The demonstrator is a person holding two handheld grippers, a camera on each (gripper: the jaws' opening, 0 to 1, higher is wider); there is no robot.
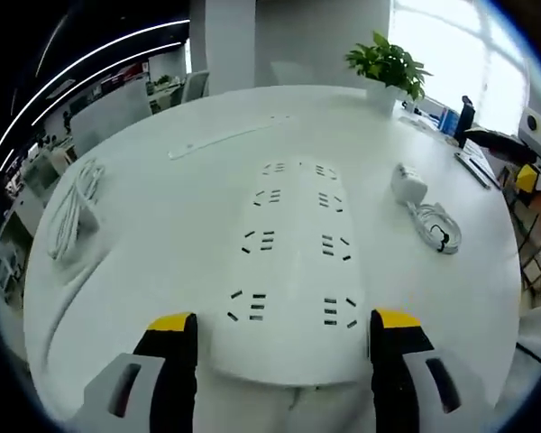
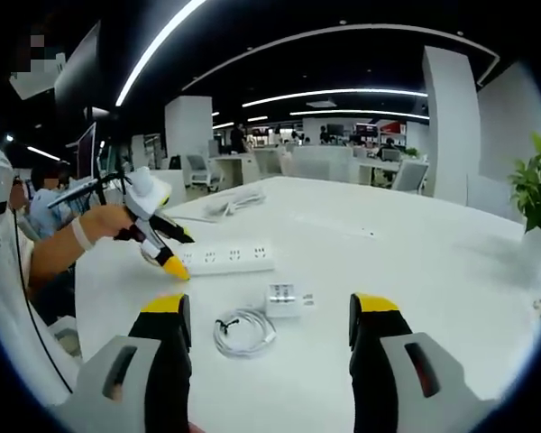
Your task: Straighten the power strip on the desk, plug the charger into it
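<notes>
Power strip (image 1: 293, 271) lies flat on the white desk (image 1: 162, 244), its near end between the spread jaws of my left gripper (image 1: 284, 347), which bracket it without clearly pinching. I judge the straightening step is in hand; next I need to close on that end and swing it square. My right gripper (image 2: 266, 320) hovers wide and empty above the charger (image 2: 284, 299) and its coiled cable (image 2: 243, 331), near the strip. A potted plant (image 1: 388, 68) stands in its pot at the far edge.
</notes>
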